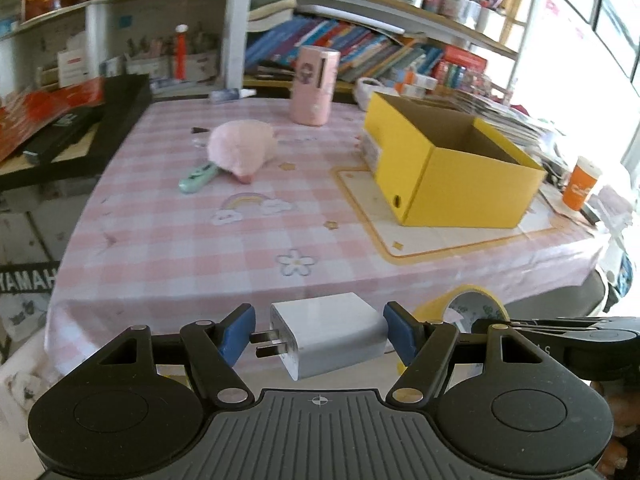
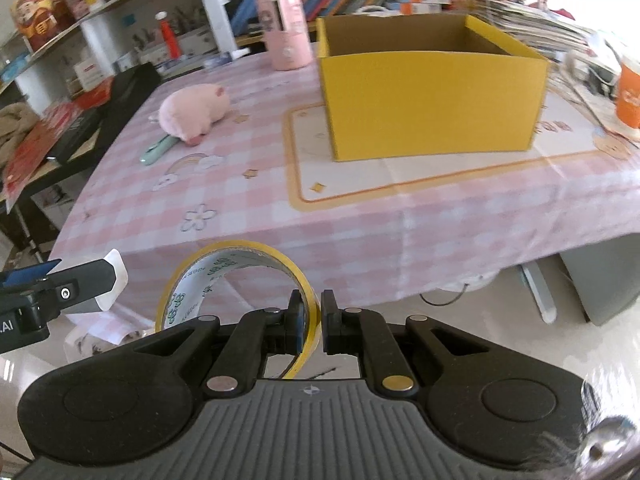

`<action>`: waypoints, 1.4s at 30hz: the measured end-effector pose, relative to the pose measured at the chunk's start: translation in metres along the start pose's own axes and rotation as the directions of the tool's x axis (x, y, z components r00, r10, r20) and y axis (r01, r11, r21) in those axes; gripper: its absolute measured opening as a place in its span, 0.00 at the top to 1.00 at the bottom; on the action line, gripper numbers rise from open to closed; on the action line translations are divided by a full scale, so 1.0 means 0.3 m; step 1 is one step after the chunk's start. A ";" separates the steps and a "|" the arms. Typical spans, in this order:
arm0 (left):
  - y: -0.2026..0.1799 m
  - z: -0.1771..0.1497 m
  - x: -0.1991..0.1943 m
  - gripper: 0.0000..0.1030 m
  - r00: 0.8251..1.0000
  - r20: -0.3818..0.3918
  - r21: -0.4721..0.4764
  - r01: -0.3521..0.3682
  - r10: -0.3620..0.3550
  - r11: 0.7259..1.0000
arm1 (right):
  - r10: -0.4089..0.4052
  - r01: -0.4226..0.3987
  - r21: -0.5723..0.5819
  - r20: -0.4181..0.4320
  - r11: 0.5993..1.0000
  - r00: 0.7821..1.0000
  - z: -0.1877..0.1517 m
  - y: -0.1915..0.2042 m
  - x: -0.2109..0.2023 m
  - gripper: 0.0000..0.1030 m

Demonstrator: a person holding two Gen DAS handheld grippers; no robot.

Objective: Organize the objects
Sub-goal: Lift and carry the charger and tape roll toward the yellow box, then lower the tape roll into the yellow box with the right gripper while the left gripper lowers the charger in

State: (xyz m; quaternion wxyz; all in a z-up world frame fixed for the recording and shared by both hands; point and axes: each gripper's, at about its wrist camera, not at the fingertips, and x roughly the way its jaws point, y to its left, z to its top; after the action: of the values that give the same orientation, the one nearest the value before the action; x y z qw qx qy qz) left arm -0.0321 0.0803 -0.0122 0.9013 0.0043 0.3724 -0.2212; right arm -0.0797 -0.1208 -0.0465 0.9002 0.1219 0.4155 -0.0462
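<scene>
White charger [image 1: 326, 338] sits between the left gripper's [image 1: 316, 336] blue pads: right pad touching the body, left pad at the prongs, so it reads as held across its length, jaws at a middling width. It's in the air just off the near table [image 1: 168, 240] edge, not over the cloth yet. On the table, left to right: green pen [image 1: 197, 178] tucked against the pink plush [image 1: 242, 148], pink cup [image 1: 314, 84] at the back, then the open yellow box [image 1: 448, 172] on the mat, empty as far as I can see inside. Right gripper [image 2: 316, 326] is clamped nearly shut on the rim of a yellow tape [image 2: 236, 280] roll, which stands upright in the jaws, also short of the table edge. Step in hand, my read: carry phase, both loads headed for the box. Next move calls for bringing each gripper up over the box wall, one at a time so they don't clash, then letting go inside. Plush and pen left for later.
</scene>
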 end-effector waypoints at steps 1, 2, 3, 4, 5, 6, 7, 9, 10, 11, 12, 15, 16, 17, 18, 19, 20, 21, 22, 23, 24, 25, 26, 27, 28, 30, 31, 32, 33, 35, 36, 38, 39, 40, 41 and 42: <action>-0.008 0.000 0.004 0.32 1.000 -0.003 0.006 0.008 -0.008 1.000 | -0.007 0.007 0.007 0.001 1.000 1.000 -0.003 -0.009 -0.004 0.92; -0.018 0.000 0.008 0.32 1.000 -0.005 0.013 0.016 -0.016 1.000 | -0.014 0.014 0.015 0.001 1.000 1.000 -0.007 -0.019 -0.008 0.92; -0.026 -0.001 0.010 0.32 1.000 -0.007 0.019 0.021 -0.021 1.000 | -0.021 0.021 0.024 0.001 1.000 1.000 -0.011 -0.031 -0.013 0.92; -0.036 0.002 0.015 0.32 1.000 -0.010 0.025 0.028 -0.027 0.999 | -0.027 0.027 0.031 0.002 0.999 1.000 -0.015 -0.041 -0.016 0.92; -0.047 0.003 0.021 0.32 0.999 -0.013 0.032 0.034 -0.034 0.999 | -0.033 0.033 0.041 0.001 0.999 0.999 -0.020 -0.053 -0.020 0.92; -0.055 0.005 0.025 0.31 0.999 -0.015 0.038 0.039 -0.038 0.999 | -0.038 0.038 0.048 0.002 0.998 0.999 -0.022 -0.063 -0.022 0.92; -0.067 0.007 0.032 0.32 0.999 -0.018 0.046 0.046 -0.045 0.998 | -0.043 0.043 0.054 0.002 0.998 0.999 -0.025 -0.073 -0.025 0.92; -0.087 0.012 0.043 0.32 0.998 -0.023 0.058 0.058 -0.056 0.997 | -0.054 0.054 0.070 0.002 0.996 0.999 -0.029 -0.095 -0.031 0.92; -0.099 0.017 0.051 0.32 0.998 -0.026 0.065 0.065 -0.064 0.996 | -0.059 0.059 0.077 0.003 0.995 0.998 -0.031 -0.106 -0.035 0.92; -0.111 0.020 0.057 0.32 0.997 -0.027 0.073 0.072 -0.071 0.995 | -0.065 0.065 0.085 0.004 0.994 0.998 -0.034 -0.118 -0.039 0.92; -0.123 0.024 0.064 0.32 0.997 -0.028 0.082 0.080 -0.078 0.993 | -0.072 0.071 0.094 0.005 0.993 0.997 -0.035 -0.131 -0.044 0.92; -0.165 0.033 0.083 0.32 0.994 -0.035 0.113 0.103 -0.100 0.988 | -0.092 0.090 0.122 0.007 0.988 0.996 -0.037 -0.172 -0.054 0.92; -0.177 0.036 0.087 0.32 0.994 -0.035 0.123 0.109 -0.105 0.987 | -0.097 0.095 0.132 0.007 0.987 0.995 -0.035 -0.183 -0.055 0.92; -0.190 0.042 0.093 0.31 0.993 -0.034 0.131 0.114 -0.110 0.985 | -0.102 0.100 0.143 0.007 0.985 0.995 -0.033 -0.197 -0.057 0.92; -0.199 0.047 0.097 0.31 0.993 -0.032 0.137 0.116 -0.113 0.984 | -0.106 0.103 0.149 0.007 0.983 0.994 -0.030 -0.207 -0.056 0.92; -0.207 0.052 0.102 0.32 0.993 -0.031 0.140 0.118 -0.115 0.983 | -0.108 0.106 0.154 0.006 0.982 0.994 -0.027 -0.216 -0.056 0.92; -0.216 0.057 0.107 0.32 0.993 -0.030 0.143 0.120 -0.116 0.982 | -0.111 0.108 0.156 0.006 0.982 0.994 -0.022 -0.225 -0.055 0.92; -0.221 0.060 0.113 0.32 0.993 -0.030 0.143 0.120 -0.117 0.982 | -0.112 0.109 0.156 0.007 0.982 0.994 -0.018 -0.231 -0.054 0.92; -0.225 0.064 0.118 0.32 0.993 -0.030 0.144 0.120 -0.117 0.982 | -0.112 0.109 0.155 0.007 0.982 0.994 -0.013 -0.237 -0.053 0.92; -0.231 0.071 0.126 0.32 0.993 -0.031 0.143 0.120 -0.117 0.982 | -0.112 0.109 0.154 0.007 0.982 0.994 -0.009 -0.241 -0.053 0.92; -0.236 0.075 0.132 0.32 0.993 -0.032 0.143 0.120 -0.117 0.982 | -0.112 0.109 0.152 0.006 0.982 0.994 -0.003 -0.247 -0.050 0.92; -0.236 0.075 0.132 0.32 0.993 -0.033 0.143 0.120 -0.117 0.982 | -0.111 0.109 0.152 0.005 0.982 0.994 0.002 -0.253 -0.047 0.92; -0.244 0.080 0.140 0.32 0.993 -0.034 0.142 0.119 -0.116 0.983 | -0.111 0.109 0.151 0.003 0.982 0.994 0.006 -0.260 -0.045 0.92; -0.250 0.085 0.147 0.32 0.993 -0.035 0.142 0.119 -0.116 0.983 | -0.111 0.110 0.152 0.000 0.982 0.994 0.012 -0.267 -0.040 0.92; -0.255 0.090 0.154 0.32 0.993 -0.036 0.142 0.119 -0.115 0.983 | -0.111 0.110 0.152 -0.002 0.982 0.994 0.018 -0.273 -0.036 0.92; -0.266 0.100 0.170 0.32 0.993 -0.038 0.139 0.119 -0.115 0.983 | -0.109 0.109 0.150 -0.007 0.983 0.994 0.031 -0.286 -0.027 0.92; -0.271 0.104 0.177 0.32 0.993 -0.039 0.138 0.118 -0.114 0.983 | -0.108 0.108 0.148 -0.009 0.983 0.994 0.035 -0.291 -0.023 0.92; -0.275 0.108 0.183 0.31 0.993 -0.040 0.138 0.119 -0.114 0.983 | -0.107 0.108 0.147 -0.012 0.983 0.994 0.040 -0.297 -0.018 0.92; -0.280 0.114 0.189 0.32 0.993 -0.040 0.139 0.119 -0.114 0.983 | -0.107 0.108 0.145 -0.015 0.983 0.994 0.046 -0.304 -0.013 0.92; -0.288 0.127 0.199 0.32 0.993 -0.030 0.142 0.119 -0.116 0.983 | -0.108 0.109 0.145 -0.017 0.983 0.994 0.058 -0.317 -0.004 0.92; -0.293 0.135 0.202 0.31 0.993 -0.022 0.144 0.119 -0.117 0.982 | -0.108 0.110 0.146 -0.017 0.983 0.994 0.065 -0.324 0.000 0.92; -0.306 0.153 0.205 0.31 0.992 0.006 0.156 0.120 -0.123 0.980 | -0.110 0.110 0.148 -0.011 0.983 0.994 0.081 -0.339 0.004 0.92; -0.313 0.164 0.205 0.31 0.992 0.021 0.163 0.122 -0.127 0.979 | -0.110 0.109 0.150 -0.003 0.983 0.994 0.092 -0.347 0.003 0.92; -0.323 0.178 0.205 0.31 0.990 0.039 0.172 0.124 -0.132 0.977 | -0.110 0.107 0.150 0.009 0.983 0.994 0.105 -0.356 0.002 0.92; -0.330 0.190 0.204 0.32 0.989 0.053 0.178 0.127 -0.138 0.976 | -0.111 0.107 0.149 0.021 0.983 0.994 0.117 -0.360 0.000 0.92; -0.340 0.206 0.203 0.31 0.986 0.073 0.185 0.131 -0.147 0.974 | -0.113 0.106 0.145 0.039 0.984 0.993 0.134 -0.367 -0.005 0.92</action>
State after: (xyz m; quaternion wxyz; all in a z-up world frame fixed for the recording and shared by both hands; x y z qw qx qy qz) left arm 0.0064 -0.0466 0.0075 0.8947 0.0499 0.3113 -0.3165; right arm -0.0713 -0.2374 -0.0403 0.8947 0.1620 0.3960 -0.1282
